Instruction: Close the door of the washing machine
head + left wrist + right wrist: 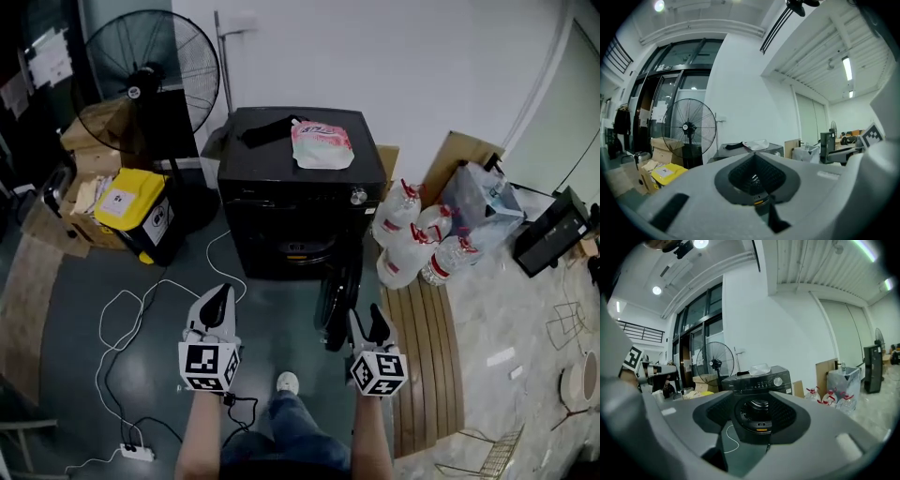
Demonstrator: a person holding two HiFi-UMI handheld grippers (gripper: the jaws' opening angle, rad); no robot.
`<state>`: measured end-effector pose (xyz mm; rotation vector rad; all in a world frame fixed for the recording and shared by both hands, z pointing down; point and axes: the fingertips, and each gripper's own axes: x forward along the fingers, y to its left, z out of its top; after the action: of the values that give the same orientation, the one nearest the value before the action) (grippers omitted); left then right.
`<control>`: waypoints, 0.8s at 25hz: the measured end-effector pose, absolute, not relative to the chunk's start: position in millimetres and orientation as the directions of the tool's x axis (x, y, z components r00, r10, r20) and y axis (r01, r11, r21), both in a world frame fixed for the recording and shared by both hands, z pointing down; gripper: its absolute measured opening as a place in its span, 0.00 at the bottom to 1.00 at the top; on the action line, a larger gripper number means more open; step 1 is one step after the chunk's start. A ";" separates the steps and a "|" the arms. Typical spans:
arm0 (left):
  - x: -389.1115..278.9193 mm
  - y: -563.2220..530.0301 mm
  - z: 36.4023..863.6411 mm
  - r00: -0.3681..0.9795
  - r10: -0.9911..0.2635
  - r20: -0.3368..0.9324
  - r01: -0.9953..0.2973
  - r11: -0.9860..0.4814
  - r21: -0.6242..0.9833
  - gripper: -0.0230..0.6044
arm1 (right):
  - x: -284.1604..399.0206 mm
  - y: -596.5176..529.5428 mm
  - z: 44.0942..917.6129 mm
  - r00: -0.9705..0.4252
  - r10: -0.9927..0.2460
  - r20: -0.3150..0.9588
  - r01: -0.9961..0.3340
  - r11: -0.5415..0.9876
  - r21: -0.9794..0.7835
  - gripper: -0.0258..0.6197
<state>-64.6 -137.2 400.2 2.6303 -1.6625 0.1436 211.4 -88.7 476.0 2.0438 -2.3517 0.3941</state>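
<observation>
Washing machine (281,220) is seen straight ahead of both grippers, on the floor against the far wall. Its door (336,302) is swung fully open.

Key relation: the door is seen nearly edge-on in the head view. Its long axis runs from the right side of the drum opening (759,405) out toward the person. The hinge is judged to be on the machine's right side, with the free edge nearest the person.

The right gripper (367,321) is the nearer one: it is just beside the door's free edge, slightly to its right, with no contact visible. The left gripper (218,296) is well apart from the door, on the far side of the open floor in front of the drum.

Jaws:
- Right: spread wide, nothing held. The drum opening is seen clean through the gap in the right gripper view, so the gripper is aimed at the machine front.
- Left: tips appear closed on each other in the left gripper view, nothing between them. It points about level at the machine top.

Task judged not started: the door is open and untouched.

Next move, as a judgement: the door's outer face would be pushed by the right gripper, swinging the free edge toward the left gripper's side and then in toward the machine until latched. No grasp is likely needed.

Risk: a white cable (141,314) is laid on the floor on the left side, near the feet.
</observation>
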 end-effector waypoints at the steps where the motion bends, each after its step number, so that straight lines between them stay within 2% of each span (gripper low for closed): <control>1: -61.2 -152.8 399.5 0.422 -0.902 0.092 -0.905 -0.425 -0.022 0.05 | 215.1 -103.8 479.4 -0.155 -0.972 0.176 -0.975 0.122 -0.184 0.39; 12: -31.8 -240.9 421.4 0.442 -0.884 0.150 -0.895 -0.446 0.009 0.05 | 239.5 -170.7 528.4 -0.138 -0.944 0.301 -0.973 0.072 -0.221 0.39; 20: -5.5 -266.0 470.5 0.490 -0.831 0.263 -0.867 -0.496 0.046 0.05 | 270.3 -193.3 601.3 -0.098 -0.875 0.474 -0.969 -0.024 -0.246 0.39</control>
<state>-5.5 -266.0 470.5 2.5593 -1.4733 0.3084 270.3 -193.3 601.3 1.9794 -2.0610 0.7824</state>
